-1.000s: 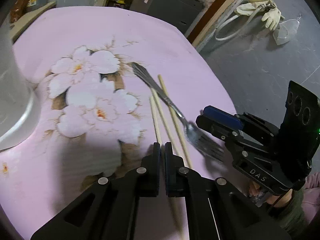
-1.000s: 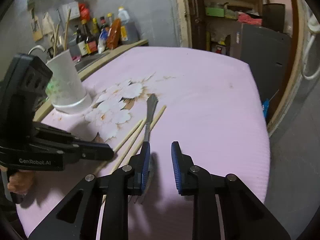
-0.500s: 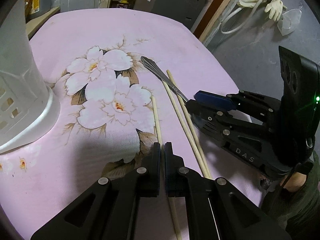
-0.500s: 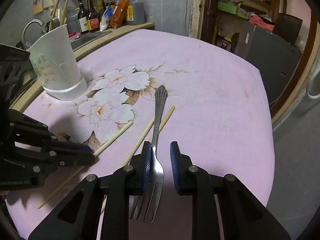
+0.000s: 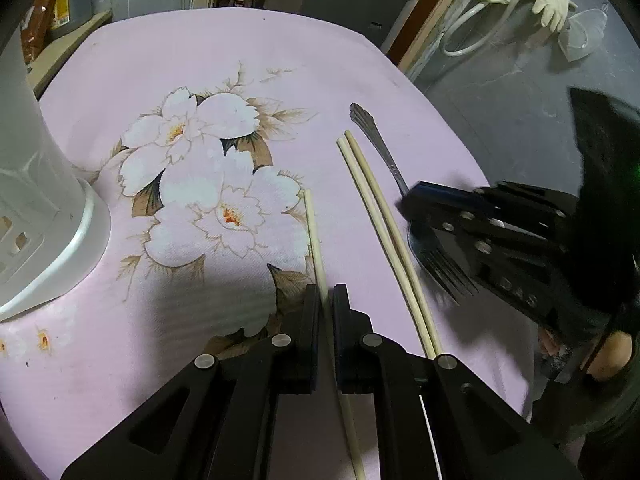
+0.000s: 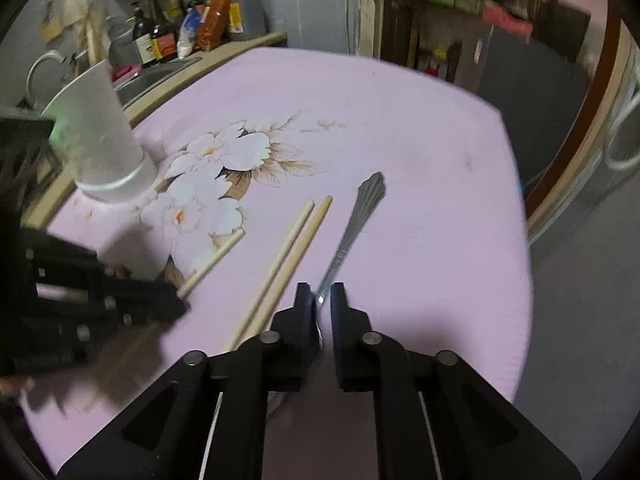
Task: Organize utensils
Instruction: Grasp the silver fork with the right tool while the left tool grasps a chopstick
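Two utensils were gripped above the pink counter (image 5: 132, 352).
One chopstick (image 5: 313, 232) was clenched by the left gripper (image 5: 327, 300); the fork (image 6: 352, 232) (handle forward) was pinched by the right gripper (image 6: 320, 300).

Chopstick pair (image 5: 380, 216) between single chopstick (image 5: 314, 236) and fork (image 5: 380, 148); holder (image 5: 36, 208) apparently far left.
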Demonstrator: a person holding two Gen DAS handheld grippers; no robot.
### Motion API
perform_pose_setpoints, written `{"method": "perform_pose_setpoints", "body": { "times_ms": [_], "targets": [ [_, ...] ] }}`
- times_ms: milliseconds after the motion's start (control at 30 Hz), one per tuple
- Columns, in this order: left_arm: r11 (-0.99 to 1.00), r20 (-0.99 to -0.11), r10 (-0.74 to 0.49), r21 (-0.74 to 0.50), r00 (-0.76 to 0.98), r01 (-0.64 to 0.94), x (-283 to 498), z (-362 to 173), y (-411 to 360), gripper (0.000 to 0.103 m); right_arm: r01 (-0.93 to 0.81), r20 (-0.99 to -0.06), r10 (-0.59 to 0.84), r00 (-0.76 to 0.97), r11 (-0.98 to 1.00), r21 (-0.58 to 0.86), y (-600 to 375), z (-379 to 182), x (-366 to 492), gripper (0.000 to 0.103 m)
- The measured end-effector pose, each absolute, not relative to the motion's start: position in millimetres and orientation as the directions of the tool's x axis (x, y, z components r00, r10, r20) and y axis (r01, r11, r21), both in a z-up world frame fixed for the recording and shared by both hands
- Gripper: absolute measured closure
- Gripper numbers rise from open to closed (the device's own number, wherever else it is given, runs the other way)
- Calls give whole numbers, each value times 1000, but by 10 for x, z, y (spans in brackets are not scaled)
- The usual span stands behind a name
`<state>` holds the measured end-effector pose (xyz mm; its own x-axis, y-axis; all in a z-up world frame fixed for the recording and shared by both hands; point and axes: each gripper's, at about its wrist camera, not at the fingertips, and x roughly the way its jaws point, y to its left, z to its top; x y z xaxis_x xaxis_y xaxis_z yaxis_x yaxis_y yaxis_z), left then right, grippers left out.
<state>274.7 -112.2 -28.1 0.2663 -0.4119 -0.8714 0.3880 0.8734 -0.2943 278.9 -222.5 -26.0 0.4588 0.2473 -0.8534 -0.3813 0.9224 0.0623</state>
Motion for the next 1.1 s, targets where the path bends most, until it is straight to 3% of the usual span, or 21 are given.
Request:
{"method": "perform_pose_setpoints", "body": {
  "times_ms": [400,700,867,1100],
  "targets": [
    [889,-846,-412,-293,338,351,2620,-247,-1065,101,-325,-892,159,423,946,15,-2034,-270,2946,97],
    [889,-721,-451,-312,526,335,2375,-58,-714,101,-238,-777,395,491,918,316,-2342,-326,2592,100],
    [900,-736,-433,-319,521,298,2386,-120,-676,101,-249,-756,395,522,918,307,-2392,-292,2397,100],
    [909,-766,-414,-326,492,259,2420,-169,-553,101,-271,-796,321,513,941,205,-2306,-293,2415,99]
  ]
}}
